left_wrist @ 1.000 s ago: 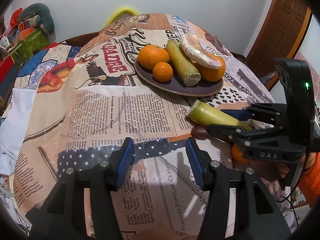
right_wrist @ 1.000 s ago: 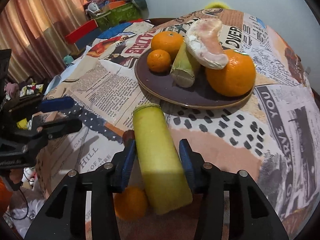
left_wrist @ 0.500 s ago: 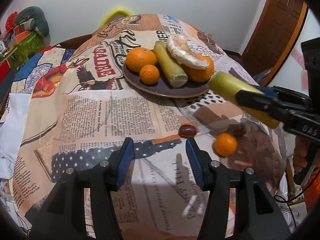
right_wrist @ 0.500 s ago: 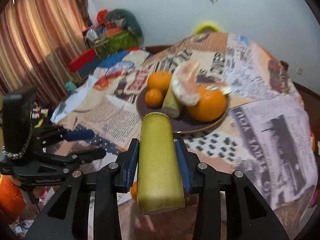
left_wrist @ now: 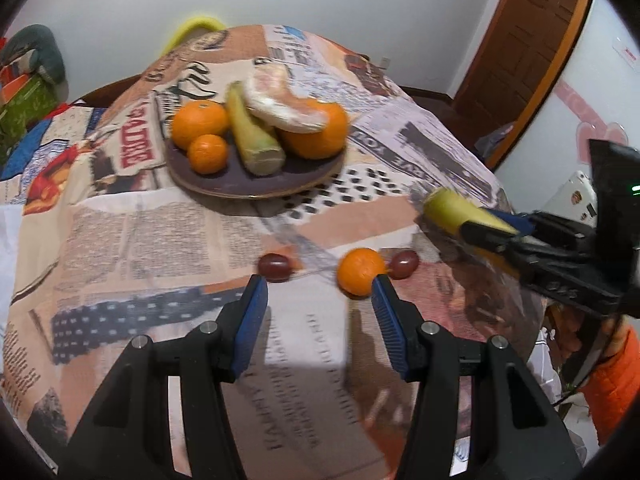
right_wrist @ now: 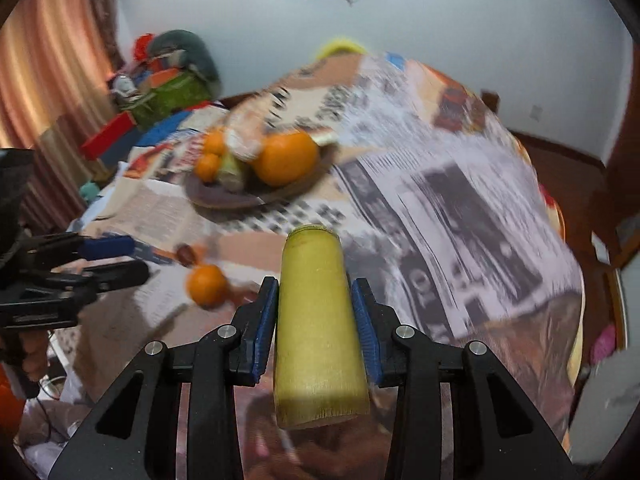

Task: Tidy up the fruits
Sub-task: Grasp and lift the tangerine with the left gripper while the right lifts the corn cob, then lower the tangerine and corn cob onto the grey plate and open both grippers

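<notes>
The right gripper clamps its blue pads on a yellow-green sugarcane piece, which juts past the fingertips, lifted off the table; its jaws have just been closing on it. The left gripper stands partly open with nothing between its pads, above the newspaper-print tablecloth. Just past its right fingertip lies one small orange, flanked by two dark red grapes. Farther off, a dark plate carries three oranges, one sugarcane stalk and one peeled citrus segment. The tablecloth's print is too blurred to read.
</notes>
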